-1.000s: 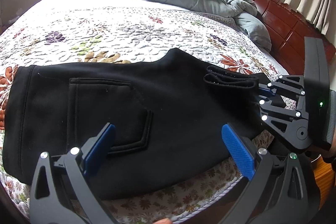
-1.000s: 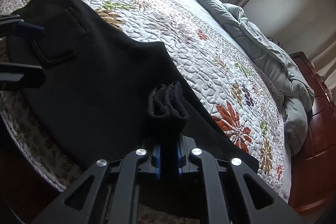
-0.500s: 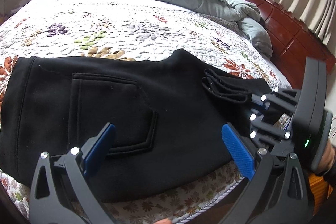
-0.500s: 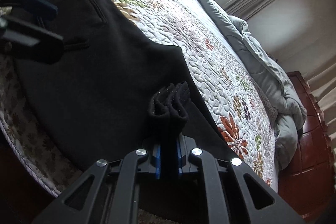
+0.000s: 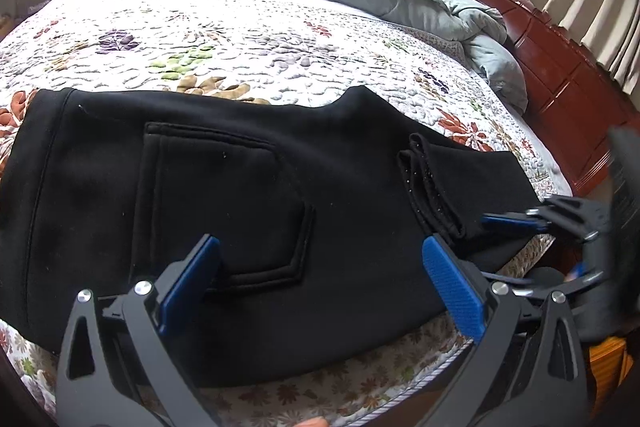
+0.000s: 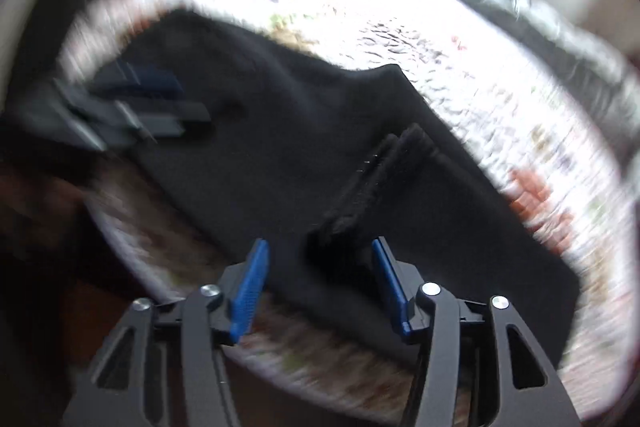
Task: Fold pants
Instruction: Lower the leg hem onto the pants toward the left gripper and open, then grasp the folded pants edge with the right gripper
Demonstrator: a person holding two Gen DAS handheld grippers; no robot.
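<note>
A second before, the right tool [image 6: 318, 289] was clenched on the cuffs [image 6: 376, 179]; its jaws had just been opening and stood apart, the cuffs released and lying between them on the pants [image 5: 224, 195]. The folded pants lay along the bed's [image 5: 248, 27] near edge. The left tool [image 5: 320, 285] hung wide open above them, grasping nothing.

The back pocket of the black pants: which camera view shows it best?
The left wrist view. There the back pocket lies sharp on the black pants, its stitched outline complete between the open left tongs. The right wrist view is blurred by motion; the pocket cannot be made out there.
</note>
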